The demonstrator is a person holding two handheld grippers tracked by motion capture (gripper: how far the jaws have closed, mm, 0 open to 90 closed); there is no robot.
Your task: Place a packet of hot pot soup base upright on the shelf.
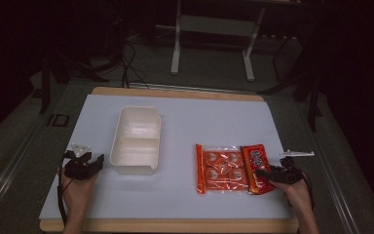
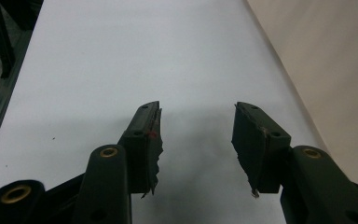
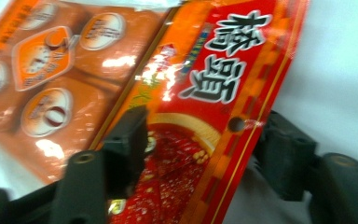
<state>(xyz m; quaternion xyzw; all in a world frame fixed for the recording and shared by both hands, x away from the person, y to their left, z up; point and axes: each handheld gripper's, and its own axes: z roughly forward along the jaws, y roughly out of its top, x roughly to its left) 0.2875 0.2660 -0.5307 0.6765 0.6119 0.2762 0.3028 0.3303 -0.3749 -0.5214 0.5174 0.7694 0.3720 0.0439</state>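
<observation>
Black fingers (image 3: 126, 140) of the right gripper (image 3: 205, 149) stand spread on either side of the red packet (image 3: 214, 93), one finger lying over the packet's printed face near its lower end, the other off its edge on the white surface; the pads do not press on it. In the high view the right gripper (image 1: 265, 174) sits at the near end of the red packet (image 1: 256, 168), held by the person's right hand (image 1: 294, 192) at the table's right front.

Touching the red packet's left side lies the orange packet (image 1: 221, 168), flat on the white table cover (image 1: 175, 204), with round printed pieces on its face and a clear strip along its far edge. In the right gripper view the orange packet (image 3: 51, 70) runs alongside the red one, their long edges overlapping.

Fingers (image 2: 147, 140) of the left gripper (image 2: 198, 144) are likewise spread wide, with bare white surface between them. That left gripper (image 1: 85, 163) rests at the table's left front, just beside the white container (image 1: 136, 139), whose pale wall rises at the right edge of the left gripper view.

The container is a shallow rectangular tray with two compartments, split by a low ridge across its middle. Both compartments are bare inside. It stands well apart from the two packets.
</observation>
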